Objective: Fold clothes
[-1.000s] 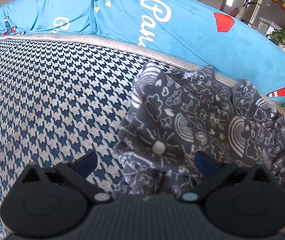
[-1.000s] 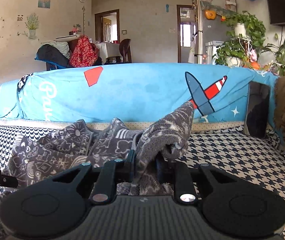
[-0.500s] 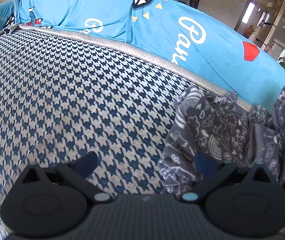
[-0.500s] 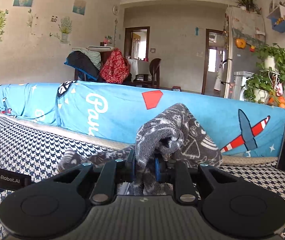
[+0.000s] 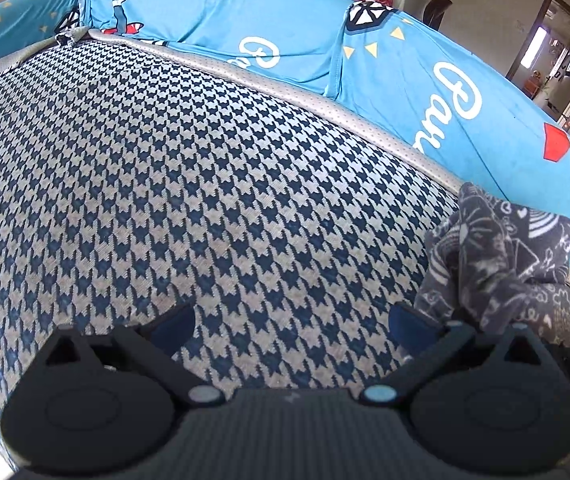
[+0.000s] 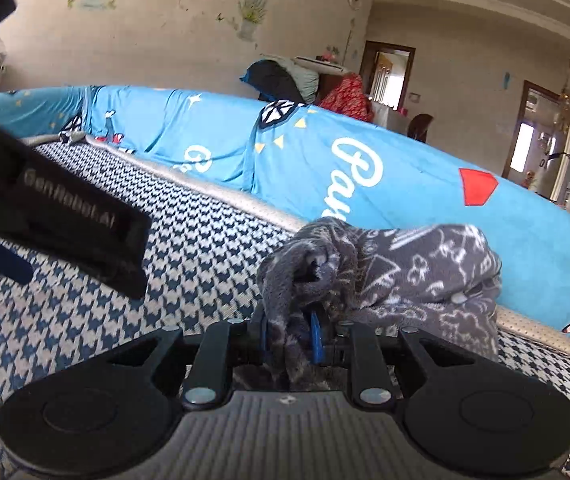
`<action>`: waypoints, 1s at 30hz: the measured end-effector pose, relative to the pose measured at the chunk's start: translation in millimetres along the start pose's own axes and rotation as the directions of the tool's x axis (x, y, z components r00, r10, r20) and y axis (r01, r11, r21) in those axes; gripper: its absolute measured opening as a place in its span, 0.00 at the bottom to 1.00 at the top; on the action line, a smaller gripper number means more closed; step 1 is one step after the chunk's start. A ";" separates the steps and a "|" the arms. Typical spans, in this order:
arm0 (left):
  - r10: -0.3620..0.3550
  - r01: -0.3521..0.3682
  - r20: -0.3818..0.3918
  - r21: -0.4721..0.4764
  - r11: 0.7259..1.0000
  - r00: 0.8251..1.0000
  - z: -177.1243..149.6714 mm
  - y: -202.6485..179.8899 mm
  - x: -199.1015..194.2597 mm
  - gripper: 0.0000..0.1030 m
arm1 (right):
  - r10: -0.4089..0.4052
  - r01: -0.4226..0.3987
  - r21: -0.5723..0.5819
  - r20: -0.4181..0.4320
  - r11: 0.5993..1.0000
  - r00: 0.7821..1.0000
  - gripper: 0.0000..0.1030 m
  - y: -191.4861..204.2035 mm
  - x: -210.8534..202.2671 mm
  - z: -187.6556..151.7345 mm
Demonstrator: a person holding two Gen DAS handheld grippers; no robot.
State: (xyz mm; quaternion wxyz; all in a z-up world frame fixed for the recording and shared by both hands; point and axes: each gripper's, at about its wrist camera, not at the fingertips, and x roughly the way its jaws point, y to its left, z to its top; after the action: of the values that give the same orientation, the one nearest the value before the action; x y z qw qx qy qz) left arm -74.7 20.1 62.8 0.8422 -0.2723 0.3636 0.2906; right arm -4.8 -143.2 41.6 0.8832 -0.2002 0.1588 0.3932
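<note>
A dark grey garment [image 6: 405, 272] with white doodle print hangs bunched from my right gripper [image 6: 289, 332]. Its blue pads still press a fold of the cloth, and the jaws are opening slightly. In the left wrist view the same garment [image 5: 497, 256] shows at the right edge, just past the right finger. My left gripper [image 5: 291, 324] is open above the houndstooth sofa seat [image 5: 205, 160] with nothing between its fingers. Its black body [image 6: 65, 216] fills the left of the right wrist view.
A blue printed cover [image 5: 365, 60] lies over the sofa's backrest, behind a grey piped seam. Beyond it stand a chair heaped with clothes [image 6: 285, 80], doorways and potted plants. The houndstooth seat stretches wide to the left.
The left gripper has slid left off the garment, which now lies at its right edge. The right gripper has carried the bunched garment left along the sofa, lower and tilted.
</note>
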 end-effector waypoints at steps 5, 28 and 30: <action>-0.012 0.012 0.014 -0.019 1.000 1.000 3.1 5.3 -3.5 1.00 | 0.078 -0.078 -0.064 0.007 0.995 0.997 0.43 13.2 -1.2 -3.4; -0.275 0.264 0.065 0.135 0.955 0.959 24.6 -96.5 -10.3 1.00 | 0.248 -0.254 -0.068 -0.081 0.965 0.965 0.55 -6.9 -40.9 -9.6; -0.287 0.274 0.062 0.161 0.948 0.956 24.7 -109.5 -9.1 1.00 | 0.241 -0.245 -0.047 -0.078 0.968 0.967 0.55 -16.8 -46.6 -11.5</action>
State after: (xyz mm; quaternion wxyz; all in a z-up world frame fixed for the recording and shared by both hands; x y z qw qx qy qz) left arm 6.6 -40.9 111.4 0.9078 -0.2440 0.3060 0.1509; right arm -23.2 -188.3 55.8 0.8161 -0.2181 0.2026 0.4954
